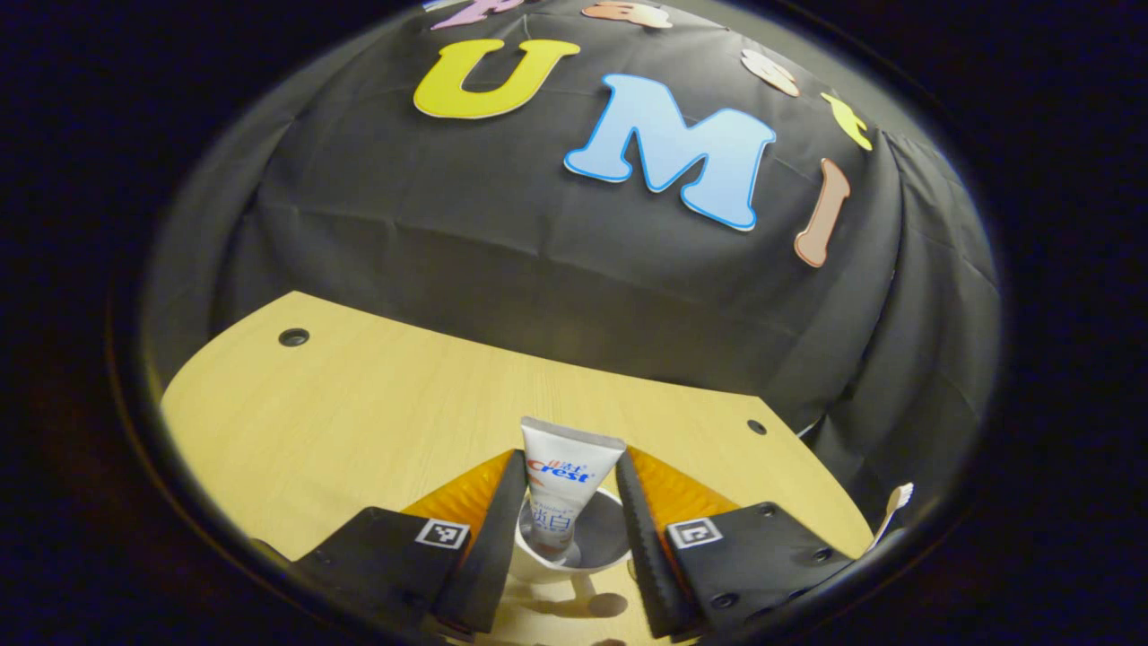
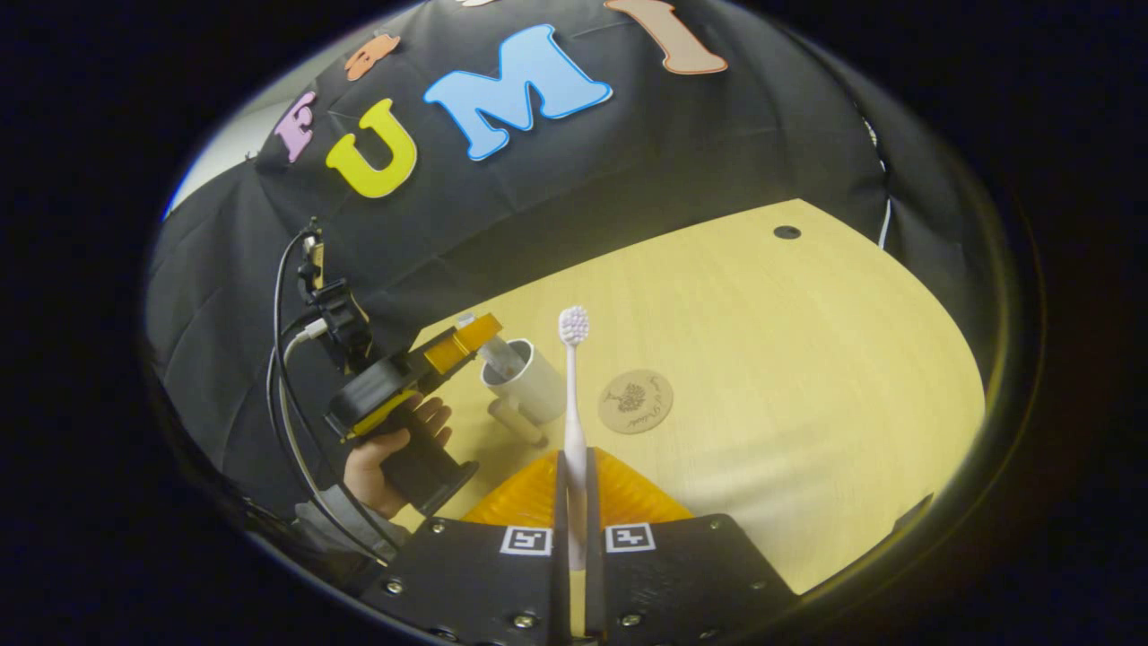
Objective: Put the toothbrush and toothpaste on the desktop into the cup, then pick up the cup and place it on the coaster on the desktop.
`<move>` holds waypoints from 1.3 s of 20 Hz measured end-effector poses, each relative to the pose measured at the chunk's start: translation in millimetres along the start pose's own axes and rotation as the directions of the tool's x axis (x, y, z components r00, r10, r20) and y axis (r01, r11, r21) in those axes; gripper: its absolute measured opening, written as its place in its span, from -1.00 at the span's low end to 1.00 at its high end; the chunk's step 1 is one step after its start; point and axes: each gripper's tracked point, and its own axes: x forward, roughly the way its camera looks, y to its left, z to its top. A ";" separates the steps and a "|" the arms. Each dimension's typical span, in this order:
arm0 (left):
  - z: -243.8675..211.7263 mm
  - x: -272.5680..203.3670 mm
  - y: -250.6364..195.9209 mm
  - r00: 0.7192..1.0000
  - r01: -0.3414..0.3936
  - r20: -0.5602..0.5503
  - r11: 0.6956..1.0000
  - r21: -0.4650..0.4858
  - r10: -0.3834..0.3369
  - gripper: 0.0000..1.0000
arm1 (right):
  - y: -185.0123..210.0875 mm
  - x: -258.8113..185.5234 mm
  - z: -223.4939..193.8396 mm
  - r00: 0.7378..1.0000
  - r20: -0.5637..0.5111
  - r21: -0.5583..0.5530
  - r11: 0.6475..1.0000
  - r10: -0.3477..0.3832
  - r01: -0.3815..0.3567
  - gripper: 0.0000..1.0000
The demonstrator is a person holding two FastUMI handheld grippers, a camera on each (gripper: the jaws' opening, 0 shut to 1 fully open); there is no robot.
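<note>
Nearest in the left gripper view, the left gripper (image 1: 563, 529) is standing with its jaws spread wide, one finger on either side of the toothpaste (image 1: 562, 489). Neither finger appears to be pressing the tube; I am seeing a gap on each side. The tube is standing upright inside the white cup (image 1: 574, 556), crimped end up, so I am judging the toothpaste as delivered and this gripper as releasing.

In the right gripper view, the right gripper (image 2: 574, 502) is clamping the toothbrush (image 2: 573, 395) by its lower handle, jaws nearly together, bristle head pointing up and away. Beyond it I am seeing the cup (image 2: 529, 381) on the desktop (image 2: 807, 377), with the coaster (image 2: 636, 401) just beside it, not touching. The left gripper (image 2: 462, 345) is hanging over the cup, held by a hand (image 2: 395, 453).

Judgement: toothbrush insertion is the step in hand. To do it well, I am planning to lift the left gripper straight up first so it is not snagging the tube, then bring the brush over the rim, tip it handle-down, and lower it beside the tube before opening.
</note>
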 end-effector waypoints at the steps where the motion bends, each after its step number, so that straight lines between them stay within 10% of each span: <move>1: 0.3 -1.5 1.2 1.000 -0.008 0.000 1.000 0.001 0.008 0.60 | 0.4 -0.1 1.5 1.000 0.001 -0.003 1.000 0.002 -0.002 -0.85; 8: -3.1 -26.4 5.5 0.999 -0.022 -0.034 1.000 -0.015 0.022 1.00 | 16.2 17.7 40.7 0.997 0.064 -0.076 0.996 0.044 -0.039 -0.85; 26: -61.7 -123.3 19.3 0.982 -0.028 -0.190 0.999 -0.039 0.020 0.89 | 92.1 139.5 130.0 0.941 0.271 -0.197 0.969 0.201 -0.150 -0.87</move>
